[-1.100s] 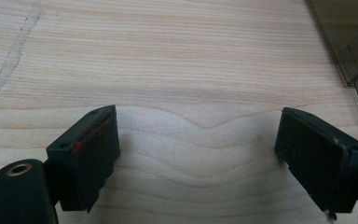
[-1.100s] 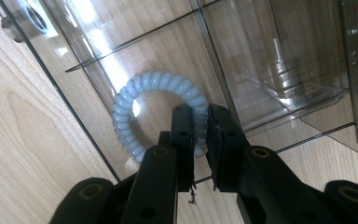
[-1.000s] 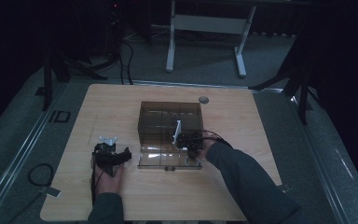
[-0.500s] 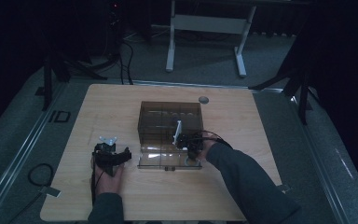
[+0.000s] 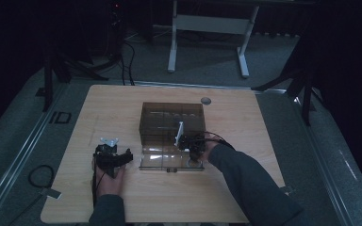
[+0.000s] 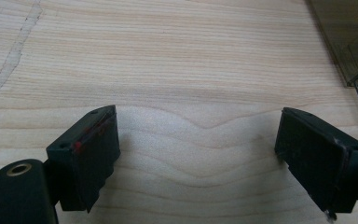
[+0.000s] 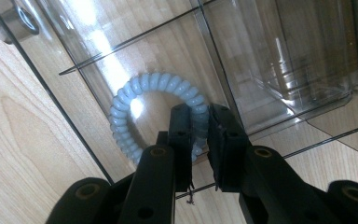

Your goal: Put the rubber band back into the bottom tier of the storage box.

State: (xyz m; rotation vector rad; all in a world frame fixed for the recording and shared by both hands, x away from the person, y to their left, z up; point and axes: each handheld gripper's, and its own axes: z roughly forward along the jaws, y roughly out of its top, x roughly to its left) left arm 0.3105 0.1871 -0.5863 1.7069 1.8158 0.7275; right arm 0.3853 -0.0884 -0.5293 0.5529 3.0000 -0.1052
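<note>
Right claw (image 7: 199, 140) pinched narrow on the pale coiled ring (image 7: 156, 114), ring lying in clear box (image 5: 171, 126), left claw (image 6: 198, 158) wide over bare tabletop (image 6: 168, 60)

Tongs (image 7: 208, 123) clamped on coiled hair tie (image 7: 135, 100)

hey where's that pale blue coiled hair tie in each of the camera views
High view: coiled hair tie on the clear box's open lid, at the right gripper.
Left gripper view: not in it.
Right gripper view: centre, right gripper closed on its rim.
Shared landmark: the clear box, whose corner shows at top right of the left gripper view.
</note>
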